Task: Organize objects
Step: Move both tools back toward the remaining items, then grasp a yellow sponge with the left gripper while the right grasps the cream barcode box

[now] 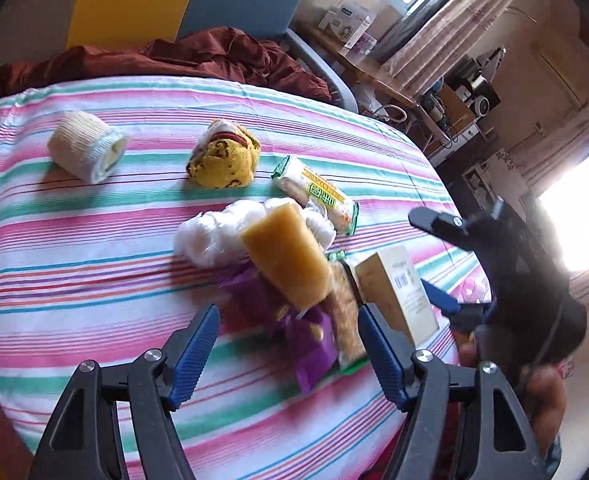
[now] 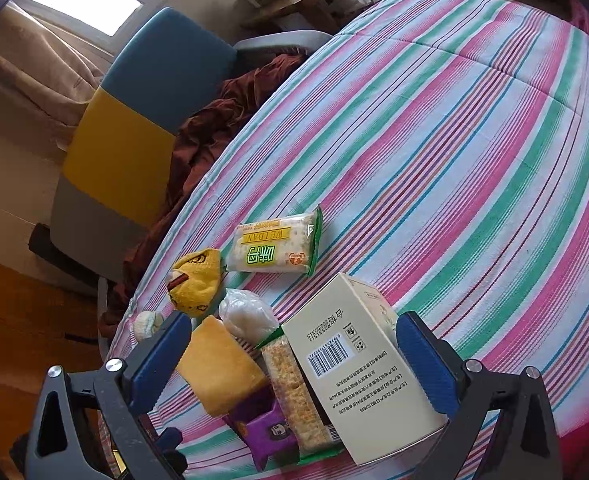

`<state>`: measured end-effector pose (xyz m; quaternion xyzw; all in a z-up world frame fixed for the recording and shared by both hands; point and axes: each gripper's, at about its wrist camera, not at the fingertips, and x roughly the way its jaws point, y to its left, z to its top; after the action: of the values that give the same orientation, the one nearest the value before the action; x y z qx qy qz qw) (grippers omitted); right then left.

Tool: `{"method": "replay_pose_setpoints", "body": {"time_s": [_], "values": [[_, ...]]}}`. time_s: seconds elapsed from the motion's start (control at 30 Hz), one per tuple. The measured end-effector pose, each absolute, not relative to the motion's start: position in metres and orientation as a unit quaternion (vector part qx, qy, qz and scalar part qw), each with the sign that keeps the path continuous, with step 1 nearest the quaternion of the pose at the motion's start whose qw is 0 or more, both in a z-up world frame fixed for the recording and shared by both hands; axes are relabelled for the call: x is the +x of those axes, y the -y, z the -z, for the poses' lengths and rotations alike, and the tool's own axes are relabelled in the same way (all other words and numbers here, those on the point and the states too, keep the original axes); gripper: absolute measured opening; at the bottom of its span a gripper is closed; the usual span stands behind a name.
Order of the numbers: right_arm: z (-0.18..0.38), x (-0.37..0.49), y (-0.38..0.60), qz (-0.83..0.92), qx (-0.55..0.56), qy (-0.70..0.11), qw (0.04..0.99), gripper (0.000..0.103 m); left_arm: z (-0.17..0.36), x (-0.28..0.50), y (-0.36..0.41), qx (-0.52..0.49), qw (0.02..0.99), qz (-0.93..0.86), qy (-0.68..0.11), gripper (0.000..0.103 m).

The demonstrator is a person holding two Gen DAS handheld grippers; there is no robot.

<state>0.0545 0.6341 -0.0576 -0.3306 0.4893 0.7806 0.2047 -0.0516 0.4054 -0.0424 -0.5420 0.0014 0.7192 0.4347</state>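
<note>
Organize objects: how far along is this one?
Looks done: cream box, cracker packet, purple packet, yellow block and white bag sit gathered in one pile.
In hand: nothing; left gripper and right gripper are open at that pile.
Left: rolled cloth, yellow sock ball and green-white packet lie apart on the striped cloth.

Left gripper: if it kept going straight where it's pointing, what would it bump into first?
Probably the yellow sponge cake, which sits just ahead between the open fingers of the left gripper, on top of the purple packet. Depth is hard to judge.
</note>
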Motion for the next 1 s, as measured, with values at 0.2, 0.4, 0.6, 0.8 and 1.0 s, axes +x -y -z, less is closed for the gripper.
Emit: {"method": "replay_pose_setpoints", "body": {"time_s": [0.2,0.4,0.6,0.8,1.0], "values": [[0.059,0.054,-0.634,-0.779,-0.328,-0.497,0.198,0.103,0.058,-0.067,-0.431,-0.561,0.406,-0.721,0.012,0.072],[0.064,0.054,-0.636,-0.771,-0.333,-0.503,0.204,0.103,0.063,-0.069,-0.460,-0.548,0.412,-0.728,-0.003,0.039],[0.069,0.051,-0.639,-0.765,-0.344,-0.503,0.210,0.103,0.037,-0.047,-0.415,-0.486,0.460,-0.743,0.008,0.037],[0.070,0.051,-0.640,-0.762,-0.350,-0.498,0.219,0.103,0.028,-0.018,-0.347,-0.451,0.453,-0.767,-0.059,0.037],[0.073,0.053,-0.640,-0.756,-0.367,-0.488,0.235,0.103,0.054,0.017,-0.316,-0.445,0.430,-0.769,-0.161,0.038]]}}
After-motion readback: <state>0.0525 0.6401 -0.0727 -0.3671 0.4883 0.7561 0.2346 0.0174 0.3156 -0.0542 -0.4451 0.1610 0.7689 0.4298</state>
